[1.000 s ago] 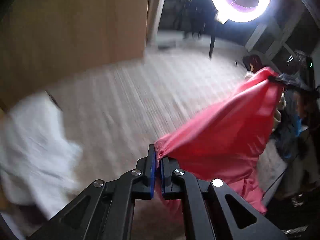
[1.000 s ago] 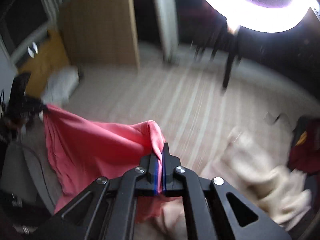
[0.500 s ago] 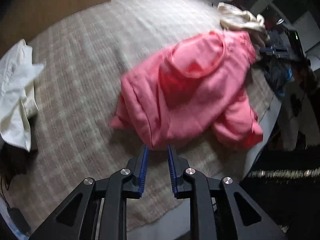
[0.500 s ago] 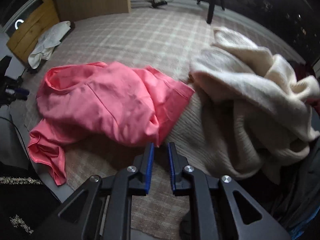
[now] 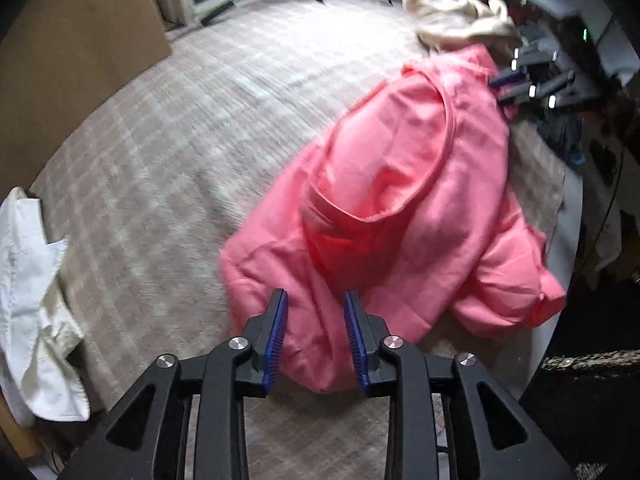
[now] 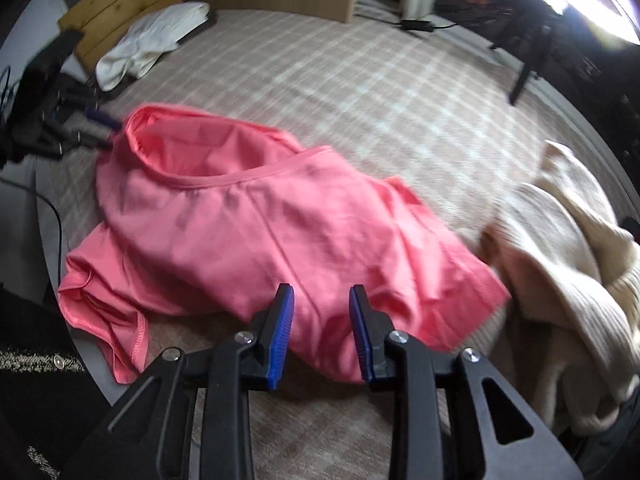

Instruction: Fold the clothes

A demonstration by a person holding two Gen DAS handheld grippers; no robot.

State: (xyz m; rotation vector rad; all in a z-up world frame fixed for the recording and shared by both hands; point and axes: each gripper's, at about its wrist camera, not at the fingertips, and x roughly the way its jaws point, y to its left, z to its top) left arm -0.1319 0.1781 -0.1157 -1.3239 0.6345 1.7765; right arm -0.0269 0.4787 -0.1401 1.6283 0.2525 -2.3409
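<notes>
Pink shirt (image 5: 400,200) flat on rug; left claw (image 5: 316,336) & right claw (image 6: 322,332) wide open, holding nothing.

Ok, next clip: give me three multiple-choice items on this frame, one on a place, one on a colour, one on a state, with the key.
1. Where does the cream knit sweater lie in the right wrist view?
A. right of the pink top
B. on the white cloth
C. between the fingers

2. What colour are the gripper pads?
A. red
B. blue
C. green

3. How is the left gripper?
A. shut on cloth
B. open above the top
C. out of view

Key: 1 A, it abuts the right edge of the pink top; 2 B, ribbed blue pads show on both tools; 3 B, jaws apart, nothing pinched.
</notes>
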